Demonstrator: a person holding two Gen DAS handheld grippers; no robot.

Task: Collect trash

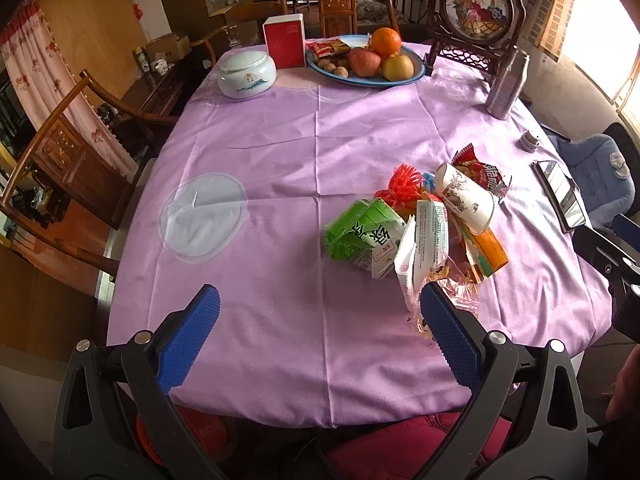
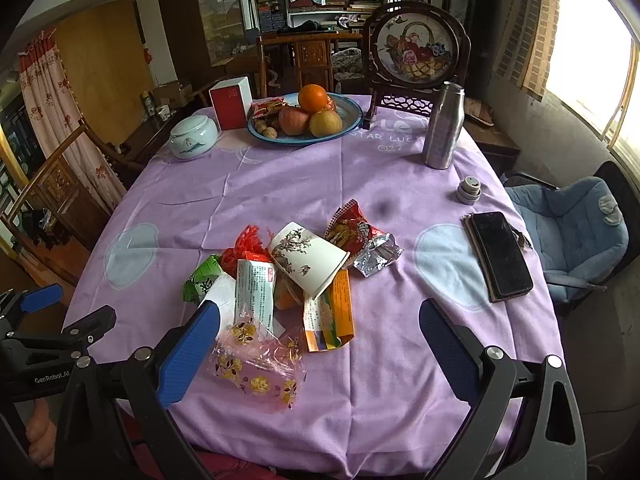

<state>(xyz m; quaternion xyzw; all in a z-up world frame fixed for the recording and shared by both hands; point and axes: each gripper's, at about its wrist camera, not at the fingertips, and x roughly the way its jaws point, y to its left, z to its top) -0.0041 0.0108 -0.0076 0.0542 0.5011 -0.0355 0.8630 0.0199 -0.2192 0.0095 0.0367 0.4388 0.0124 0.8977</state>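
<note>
A heap of trash lies on the purple tablecloth (image 1: 260,152): a green carton (image 1: 360,232) (image 2: 200,276), a white wrapper (image 1: 428,236) (image 2: 254,292), a tipped paper cup (image 1: 466,196) (image 2: 308,258), a red snack bag (image 2: 352,232), an orange box (image 2: 332,316), red netting (image 1: 404,184) and a clear flowered wrapper (image 2: 260,364). My left gripper (image 1: 320,316) is open and empty, left of the heap, its right finger beside the wrapper. My right gripper (image 2: 320,332) is open and empty, hovering over the heap's near side.
A fruit plate (image 2: 348,120), red box (image 2: 230,106), white lidded jar (image 2: 192,138), steel bottle (image 2: 444,126), small cap (image 2: 469,190) and phone (image 2: 500,256) stand on the table. Wooden chairs (image 1: 68,152) are at the left, a blue chair (image 2: 580,232) at the right.
</note>
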